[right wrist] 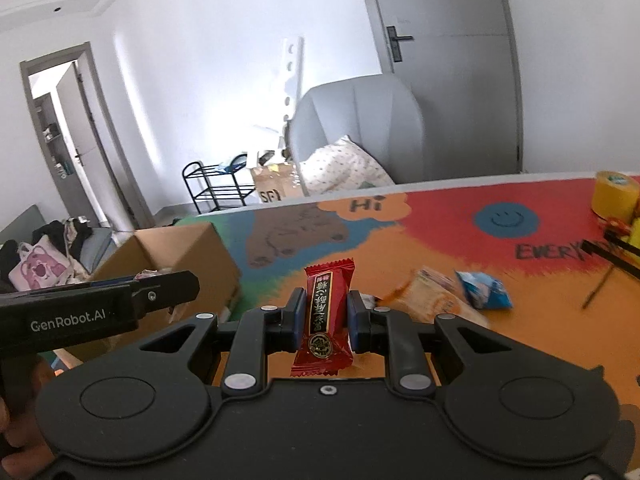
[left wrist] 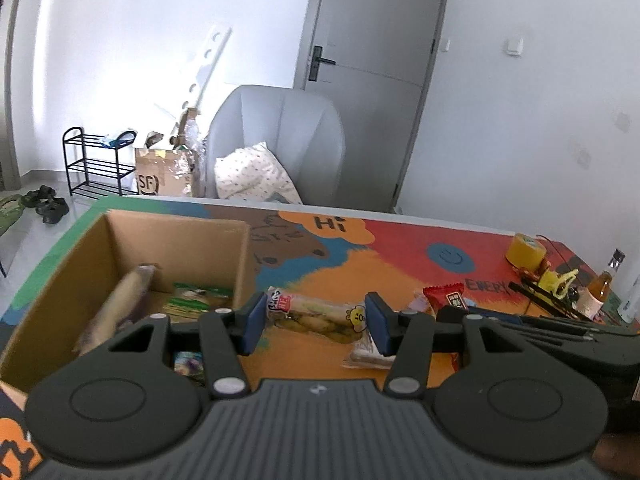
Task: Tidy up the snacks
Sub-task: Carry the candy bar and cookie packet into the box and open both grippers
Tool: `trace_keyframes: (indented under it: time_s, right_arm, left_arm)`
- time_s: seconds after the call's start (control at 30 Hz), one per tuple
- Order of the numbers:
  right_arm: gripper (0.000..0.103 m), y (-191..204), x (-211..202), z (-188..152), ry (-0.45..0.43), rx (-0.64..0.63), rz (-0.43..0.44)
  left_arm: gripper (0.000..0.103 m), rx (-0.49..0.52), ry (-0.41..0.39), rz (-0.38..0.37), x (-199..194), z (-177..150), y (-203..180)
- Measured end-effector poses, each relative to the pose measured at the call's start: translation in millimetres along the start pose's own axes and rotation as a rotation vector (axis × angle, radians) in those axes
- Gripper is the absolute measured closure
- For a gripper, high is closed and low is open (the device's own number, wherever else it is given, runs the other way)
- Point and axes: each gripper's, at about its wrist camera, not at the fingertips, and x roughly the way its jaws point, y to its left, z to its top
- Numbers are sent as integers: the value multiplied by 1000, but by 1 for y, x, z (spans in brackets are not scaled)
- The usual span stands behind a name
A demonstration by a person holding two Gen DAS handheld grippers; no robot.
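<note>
At far left the cardboard box [left wrist: 120, 264] holds snacks, the left hand-held gripper [left wrist: 316, 322] stands apart over a bread packet [left wrist: 316, 314] on the worktop [left wrist: 400, 256], and the right hand-held gripper [right wrist: 323, 320] is clamped on a red candy packet [right wrist: 326, 316].

1 box [left wrist: 80, 264], 3 snacks inside it at least, 4 loose snacks on the table [right wrist: 440, 352], 1 red snack [right wrist: 327, 320] held, 1 yellow tape roll [right wrist: 616, 196], 1 bottle [left wrist: 598, 294], 2 grippers
</note>
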Motion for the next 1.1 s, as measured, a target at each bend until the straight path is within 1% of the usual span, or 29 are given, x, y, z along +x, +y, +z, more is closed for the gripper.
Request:
trace_keyframes:
  time_s: [0.23,0.63,0.8,0.93,1.0,1.1]
  right_arm:
    - [83,21,7,5,-2,-27,38]
    - [83,63,23,11,7,-79,110]
    - [83,82,28,12,15,-104,139]
    - [83,97,31,11,27,-119,167]
    - [83,103,32,10,32,-126,178]
    - [83,111,33,9,38,-135,189]
  left_arm:
    - [51,-34,-13,29,-11,3,24]
    - [51,-114,-18,106,-26,2,78]
    - [50,-147,-11,132,-31,0,98]
    - [49,-174,11,147,-32,-3,111]
    - [46,-182,17,150,-32,-3,115]
    - [35,-198,21,153,-35,-4,120]
